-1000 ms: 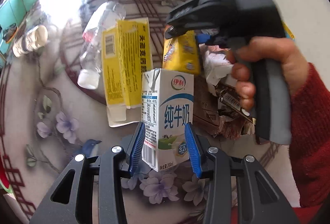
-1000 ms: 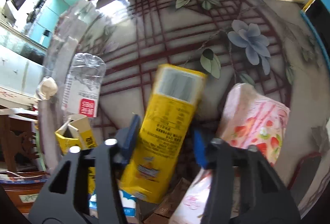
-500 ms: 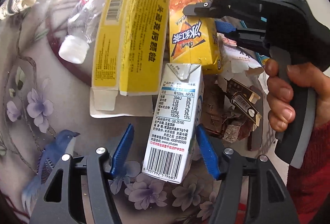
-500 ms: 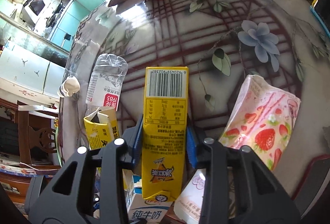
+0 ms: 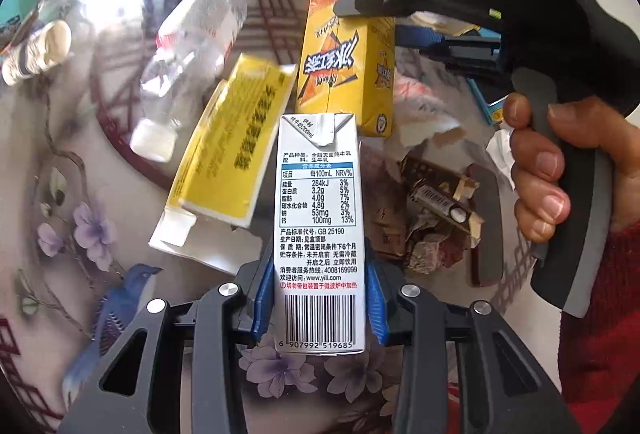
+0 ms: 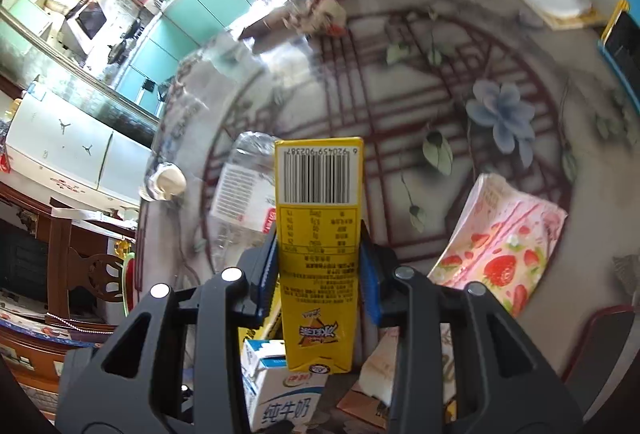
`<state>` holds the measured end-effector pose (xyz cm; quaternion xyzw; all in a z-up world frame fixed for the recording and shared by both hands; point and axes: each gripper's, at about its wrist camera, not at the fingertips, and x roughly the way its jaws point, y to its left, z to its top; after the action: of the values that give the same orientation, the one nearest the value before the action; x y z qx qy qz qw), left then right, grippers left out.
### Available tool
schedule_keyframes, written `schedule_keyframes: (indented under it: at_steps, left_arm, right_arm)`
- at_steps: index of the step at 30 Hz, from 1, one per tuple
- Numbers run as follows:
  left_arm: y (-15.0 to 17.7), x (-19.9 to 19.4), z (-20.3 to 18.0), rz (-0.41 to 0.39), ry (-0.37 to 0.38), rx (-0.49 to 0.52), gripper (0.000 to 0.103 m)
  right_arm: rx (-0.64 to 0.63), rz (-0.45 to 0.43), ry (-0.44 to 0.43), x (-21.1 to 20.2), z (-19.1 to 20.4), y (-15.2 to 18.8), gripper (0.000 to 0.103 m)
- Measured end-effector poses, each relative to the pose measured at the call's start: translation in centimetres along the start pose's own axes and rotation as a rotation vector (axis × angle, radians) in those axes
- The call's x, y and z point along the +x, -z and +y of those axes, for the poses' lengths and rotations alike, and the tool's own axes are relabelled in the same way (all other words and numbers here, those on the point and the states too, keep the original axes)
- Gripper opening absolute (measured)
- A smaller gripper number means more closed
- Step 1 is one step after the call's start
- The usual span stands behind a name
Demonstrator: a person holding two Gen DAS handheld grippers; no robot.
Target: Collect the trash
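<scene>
In the left wrist view, the left tongs [image 5: 320, 298] are closed on a white milk carton [image 5: 319, 230], blue pads pressed to both its sides at lower centre of the frame. In the right wrist view, the right tongs [image 6: 318, 270] clamp a yellow drink carton [image 6: 318, 254] the same way, barcode end pointing up the frame; the left view shows that carton [image 5: 346, 74] at upper centre, held in the right tongs. On the patterned surface [image 5: 60, 138] lie a flattened yellow box [image 5: 232, 154] and a clear plastic bottle [image 5: 184, 62] at left of the left wrist view, and crumpled wrappers [image 5: 432, 218] at right. A strawberry-print pack [image 6: 500, 242] lies at right in the right wrist view.
</scene>
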<state>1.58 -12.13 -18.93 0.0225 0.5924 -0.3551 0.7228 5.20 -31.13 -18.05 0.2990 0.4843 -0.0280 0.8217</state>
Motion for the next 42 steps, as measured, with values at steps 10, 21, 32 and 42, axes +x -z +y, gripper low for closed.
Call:
schedule_keyframes:
  at_steps: [10, 21, 32, 42]
  left_arm:
    - [-0.4, -6.9, 1.1, -0.206, -0.099, -0.016, 0.035]
    - [-0.4, -12.2, 6.2, -0.349, -0.216, -0.126, 0.035]
    - [2.0, -16.4, 12.4, -0.406, -0.283, -0.237, 0.035]
    - [3.0, -18.5, 17.6, -0.423, -0.297, -0.279, 0.035]
  right_arm:
    - [-0.082, -0.125, -0.037, -5.4, 3.8, -0.4, 0.035]
    - [-0.199, -0.167, -0.071, -7.2, 9.4, 0.4, 0.035]
    - [-0.280, -0.134, -0.098, -5.4, 15.5, 1.9, 0.035]
    - [-0.330, -0.117, -0.097, -3.5, 20.8, 3.5, 0.035]
